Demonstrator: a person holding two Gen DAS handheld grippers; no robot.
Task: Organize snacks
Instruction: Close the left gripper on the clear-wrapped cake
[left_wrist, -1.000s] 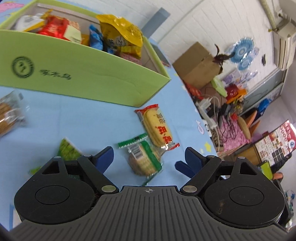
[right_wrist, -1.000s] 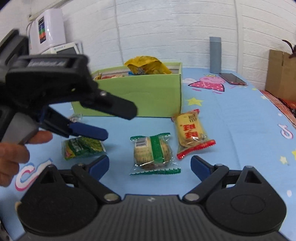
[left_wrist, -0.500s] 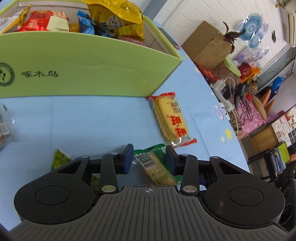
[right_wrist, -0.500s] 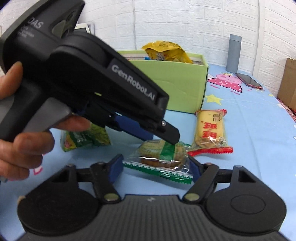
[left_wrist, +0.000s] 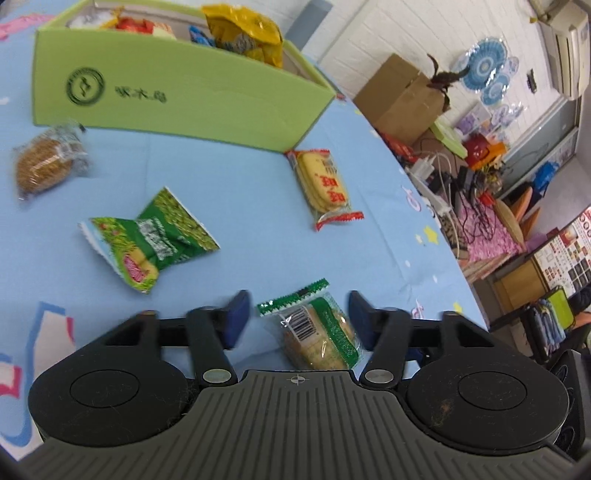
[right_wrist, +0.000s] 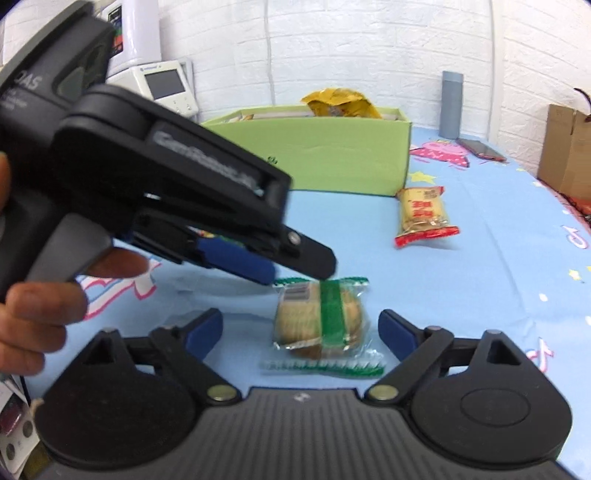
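A blue cartoon-print cloth covers the desk (left_wrist: 240, 177). At its far side stands an open light-green cardboard box (left_wrist: 177, 99) stuffed with snack packets, a crumpled yellow bag (left_wrist: 243, 33) standing highest. The left hand-held gripper (left_wrist: 295, 317) has just been opening; its blue pads stand apart, touching nothing, either side of a clear-wrapped round biscuit with a green band (left_wrist: 317, 336), which lies flat on the cloth. The right hand-held gripper (right_wrist: 301, 328) has just been opening too and stands wide about the same biscuit, clear of it. A crumpled green snack packet (left_wrist: 147, 240) lies left of centre, a yellow cracker pack with red ends (left_wrist: 325, 184) just before the box's corner, and a clear-wrapped brown round cake (left_wrist: 46, 162) at far left.
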